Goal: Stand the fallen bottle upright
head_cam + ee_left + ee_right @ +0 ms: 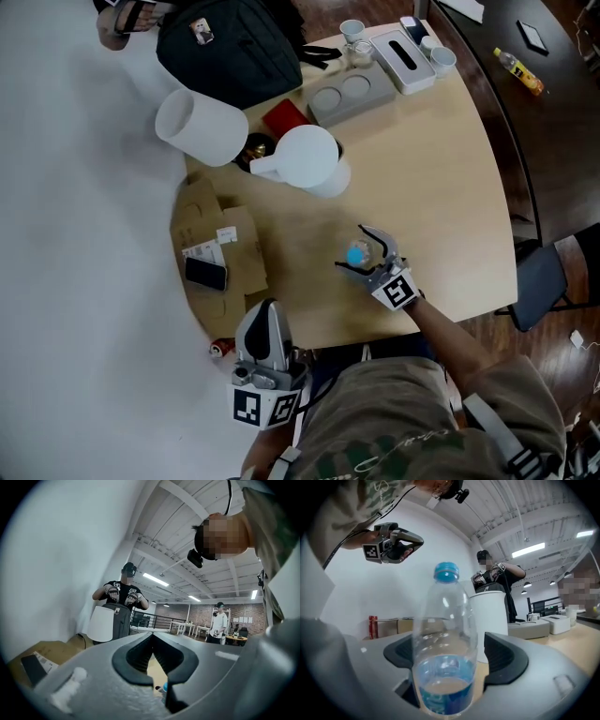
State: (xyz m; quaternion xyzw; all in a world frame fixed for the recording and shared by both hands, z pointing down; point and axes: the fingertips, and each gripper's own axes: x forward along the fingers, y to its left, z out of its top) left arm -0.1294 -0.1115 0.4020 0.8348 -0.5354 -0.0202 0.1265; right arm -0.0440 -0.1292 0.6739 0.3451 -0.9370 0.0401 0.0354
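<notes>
Bottle (445, 634) upright between right gripper (351, 248) jaws; jaws spread wide, not pressing it.

The bottle (445, 658) is clear, with a blue cap and a blue label band. The counter (441, 178) is pale wood. At its eleven o'clock lies a black backpack (230, 47), with a white cylinder (200, 127) and a red box (284, 116) below it. At eight o'clock, brown cardboard (225, 239) carries a black phone (205, 274). The left gripper (267, 314) and right gripper (353, 249) are grey, and their cubes have black-and-white square markers.
</notes>
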